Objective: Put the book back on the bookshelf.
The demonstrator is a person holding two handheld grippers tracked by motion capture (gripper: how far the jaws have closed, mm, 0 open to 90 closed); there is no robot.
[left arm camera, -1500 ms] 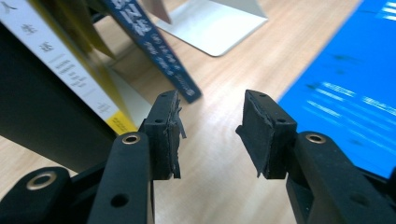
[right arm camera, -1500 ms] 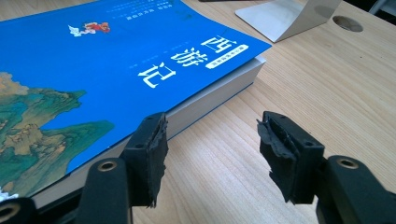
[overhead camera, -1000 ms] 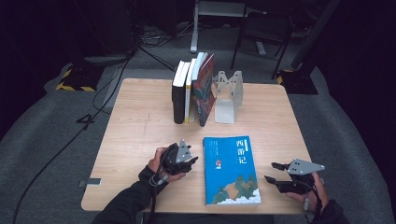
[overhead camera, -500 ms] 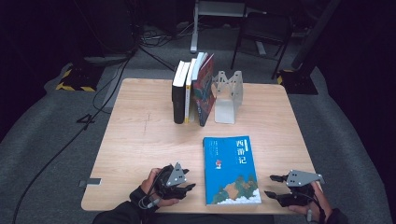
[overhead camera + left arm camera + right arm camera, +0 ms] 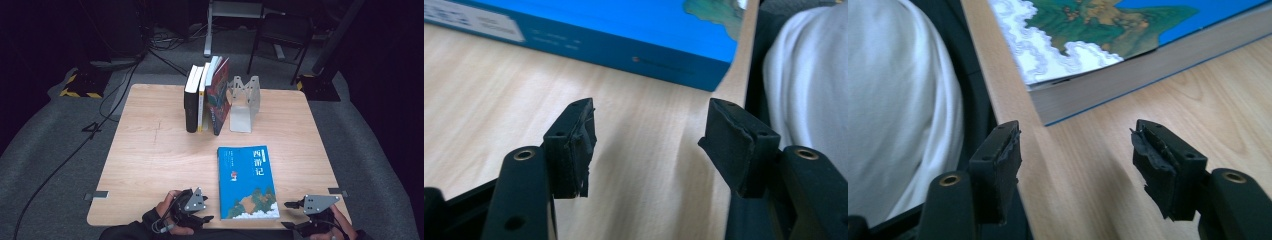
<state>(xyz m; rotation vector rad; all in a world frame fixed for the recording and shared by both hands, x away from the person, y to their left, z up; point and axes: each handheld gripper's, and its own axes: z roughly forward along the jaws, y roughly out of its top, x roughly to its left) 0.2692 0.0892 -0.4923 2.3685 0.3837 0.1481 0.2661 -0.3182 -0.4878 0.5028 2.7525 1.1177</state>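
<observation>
A blue book (image 5: 247,182) with a painted landscape on its cover lies flat near the table's front edge. My left gripper (image 5: 208,214) rests at that edge just left of the book, jaws open and pointing at its spine (image 5: 624,30). In the left gripper view, my left gripper (image 5: 651,115) has only bare wood between its pads. My right gripper (image 5: 288,215) sits at the front edge to the right of the book, also open. In the right gripper view, my right gripper (image 5: 1075,132) faces the book's near corner (image 5: 1108,45), a short gap away. Neither gripper touches the book.
Several upright books (image 5: 205,95) stand at the back of the wooden table (image 5: 150,150), leaning beside a grey metal bookend (image 5: 245,102). A person's white clothing (image 5: 893,100) lies just past the front edge. Cables and chair legs sit on the floor beyond.
Both grippers have drawn back toward the table's front edge, away from the blue book's sides. The book has not moved.
</observation>
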